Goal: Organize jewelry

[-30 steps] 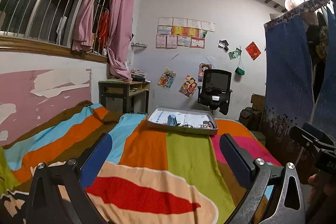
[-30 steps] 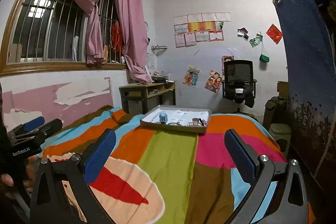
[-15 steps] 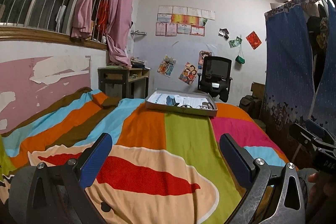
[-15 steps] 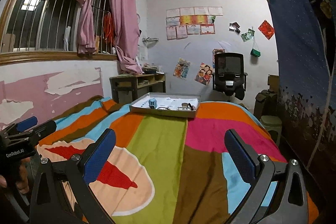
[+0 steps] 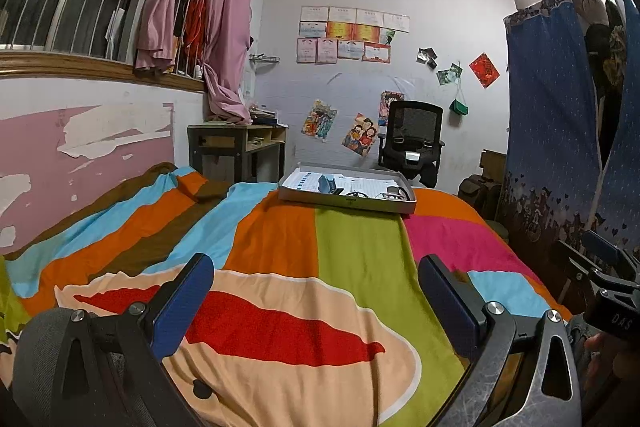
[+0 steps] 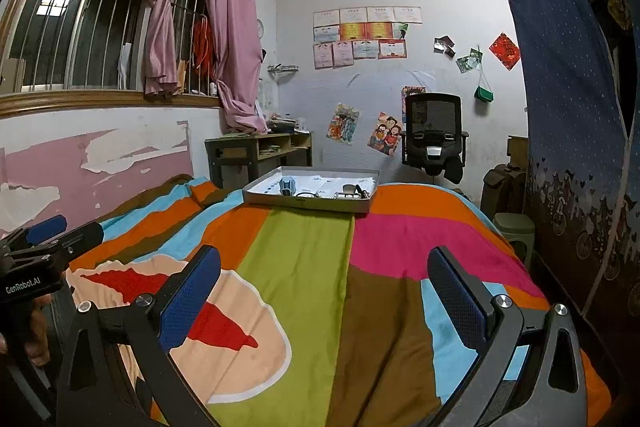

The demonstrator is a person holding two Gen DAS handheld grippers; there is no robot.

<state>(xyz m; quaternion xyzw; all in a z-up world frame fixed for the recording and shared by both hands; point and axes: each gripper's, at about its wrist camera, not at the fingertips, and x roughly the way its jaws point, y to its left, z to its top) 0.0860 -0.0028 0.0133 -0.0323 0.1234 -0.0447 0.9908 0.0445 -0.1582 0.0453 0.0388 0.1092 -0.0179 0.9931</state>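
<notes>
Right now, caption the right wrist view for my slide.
Open right gripper above striped multicoloured bedspread, facing shallow grey cardboard tray of jewelry.

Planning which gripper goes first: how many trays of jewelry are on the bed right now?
1. A single shallow grey tray sits at the far end of the striped bedspread, ahead of both open grippers, left gripper and right gripper. Nothing else like it shows, though the bed's near edge is hidden.

left tool [image 5: 316,291] jaws wide apart, empty; right tool [image 6: 326,283] likewise, level.
</notes>
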